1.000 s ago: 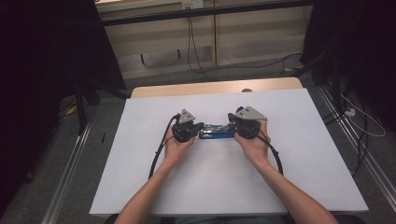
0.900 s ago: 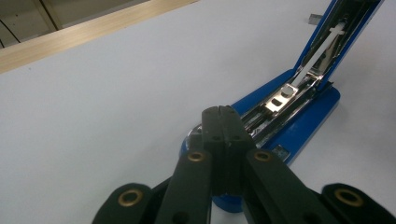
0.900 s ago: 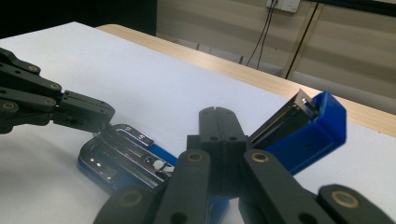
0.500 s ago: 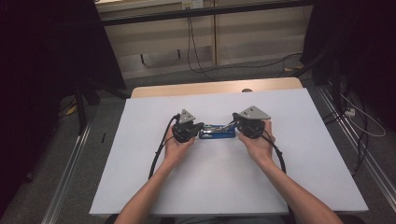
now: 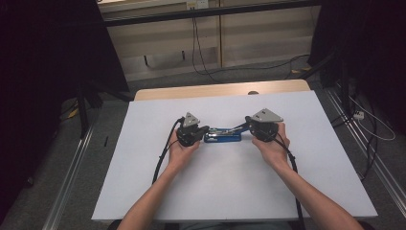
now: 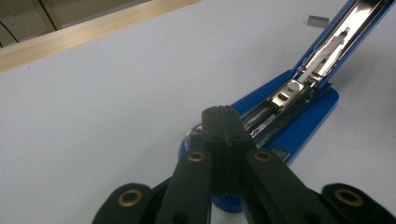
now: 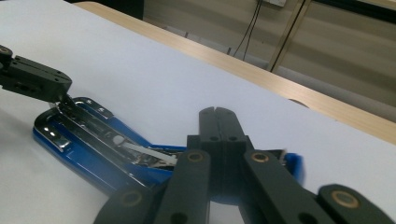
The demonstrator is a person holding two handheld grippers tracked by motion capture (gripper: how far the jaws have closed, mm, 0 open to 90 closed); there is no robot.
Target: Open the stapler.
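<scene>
Surface: the desk (image 5: pixel 306 191) carries a plain white top, with a strip of light wood showing along its far edge (image 5: pixel 225 89). Near the middle of the white surface lies a blue stapler (image 5: pixel 222 135), opened out so its metal staple channel faces up; the right gripper view shows the lid (image 7: pixel 292 163) swung back. A small grey block of staples (image 6: pixel 318 20) lies on the white top beyond the stapler, apart from it.

Left gripper (image 5: pixel 203 131): fingers clenched together, tips pressing on the stapler's front end. Right gripper (image 5: pixel 248 125): fingers likewise clenched, resting at the stapler's hinge end. Neither pair encloses any part of it.

Room: dim. Pale panelled cabinets (image 5: pixel 249 33) stand behind the desk, with black cables (image 5: pixel 194 33) hanging before them. Dark drapes (image 5: pixel 43 72) hang on both sides. Grey floor with metal rails (image 5: pixel 72 191) along it
</scene>
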